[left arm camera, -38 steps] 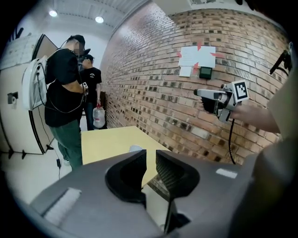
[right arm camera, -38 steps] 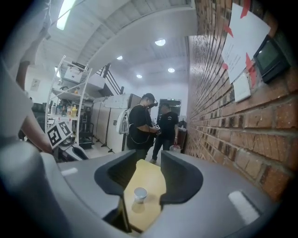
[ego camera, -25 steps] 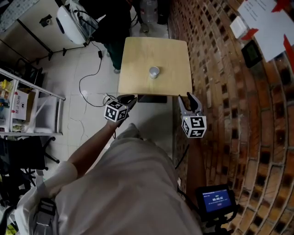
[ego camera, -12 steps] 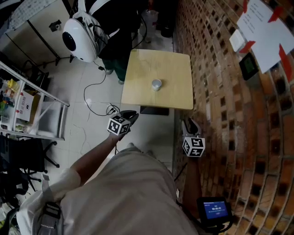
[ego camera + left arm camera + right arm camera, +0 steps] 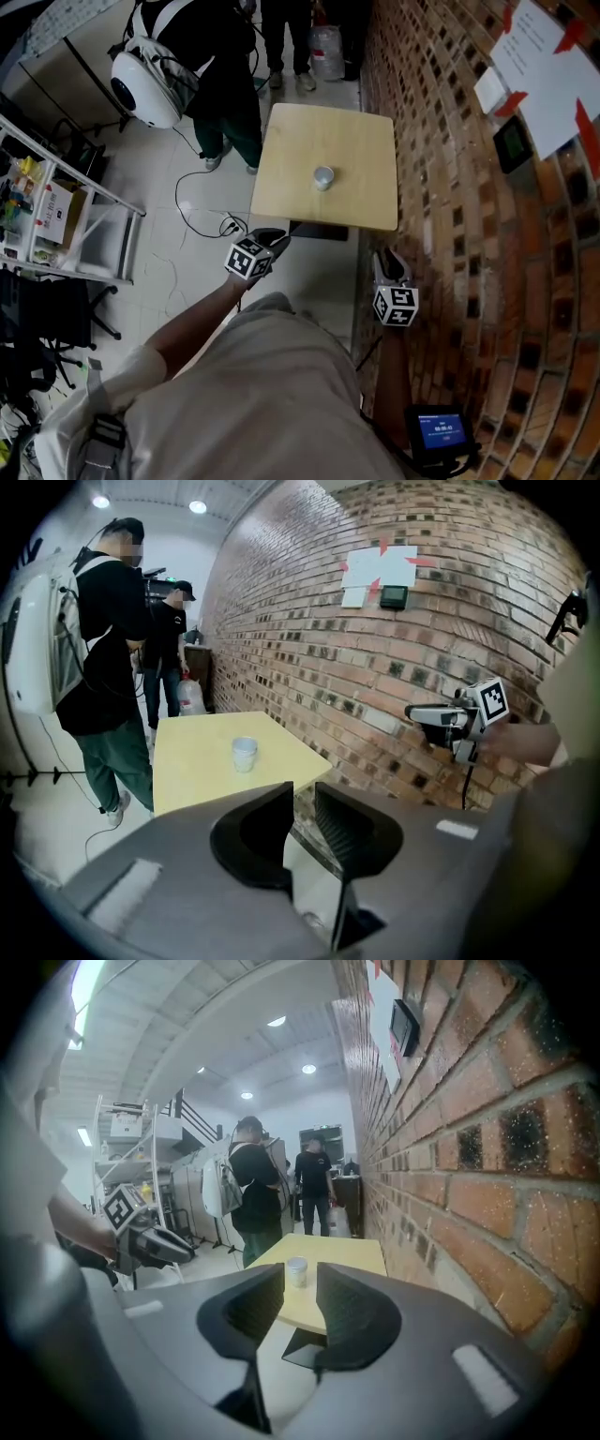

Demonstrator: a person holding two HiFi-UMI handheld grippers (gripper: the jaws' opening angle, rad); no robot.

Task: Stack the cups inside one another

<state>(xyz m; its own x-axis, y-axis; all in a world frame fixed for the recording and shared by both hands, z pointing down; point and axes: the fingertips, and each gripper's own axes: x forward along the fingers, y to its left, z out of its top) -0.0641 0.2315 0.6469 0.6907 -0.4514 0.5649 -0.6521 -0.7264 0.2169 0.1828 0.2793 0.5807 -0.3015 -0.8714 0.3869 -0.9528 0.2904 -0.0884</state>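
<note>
1. A single paper cup (image 5: 323, 177) stands upright near the middle of the yellow bench (image 5: 281, 187). No other cup shows, and whether it is already several nested together cannot be told.
2. Both grippers hang short of the bench's near edge, well apart from the cup. The step in hand reads as either the approach or the rest after stacking.
3. The left gripper (image 5: 274, 235) has its fingers a narrow gap apart, with nothing between them.
4. The right gripper (image 5: 389, 259) is closing its fingers, also on nothing, close beside the brick wall (image 5: 469, 234).
5. If a reach follows, the person would do well to spread the fingers wider than the cup before arriving, and come in level at mid-height.
6. A light pinch should do, since a paper cup probably dents easily.
7. A bystander with a white backpack (image 5: 141, 80) stands at the bench's far left corner, so the left arm's path wants care.
</note>
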